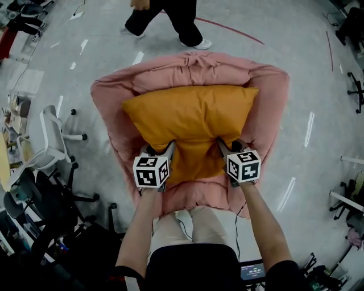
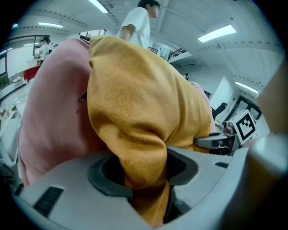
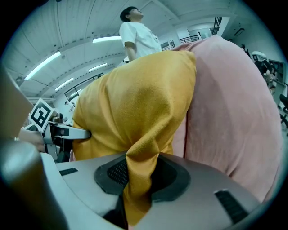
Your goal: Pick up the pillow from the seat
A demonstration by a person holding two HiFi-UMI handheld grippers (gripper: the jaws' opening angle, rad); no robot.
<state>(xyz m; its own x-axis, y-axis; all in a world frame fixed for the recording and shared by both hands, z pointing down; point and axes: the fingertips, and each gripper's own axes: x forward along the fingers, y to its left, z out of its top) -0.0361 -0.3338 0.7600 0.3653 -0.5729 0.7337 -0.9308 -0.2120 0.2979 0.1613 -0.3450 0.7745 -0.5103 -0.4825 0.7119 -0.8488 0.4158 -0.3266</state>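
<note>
An orange pillow (image 1: pixel 190 122) lies on a pink beanbag seat (image 1: pixel 267 108), leaning against its back. My left gripper (image 1: pixel 161 149) is at the pillow's near left corner, and my right gripper (image 1: pixel 228 145) is at its near right corner. In the left gripper view, a thick fold of the pillow (image 2: pixel 135 103) is pinched between the jaws of the left gripper (image 2: pixel 144 173). In the right gripper view, a thinner twist of the pillow (image 3: pixel 130 108) is clamped in the right gripper (image 3: pixel 139 173). The pink seat (image 2: pixel 49 126) (image 3: pixel 229 112) rises behind the pillow.
A person (image 1: pixel 170 17) stands on the floor just beyond the seat. A white office chair (image 1: pixel 54 136) and a black chair (image 1: pixel 40 204) stand to the left, with more chairs (image 1: pixel 357 91) at the right edge. The holder's legs (image 1: pixel 190 227) are close to the seat's front.
</note>
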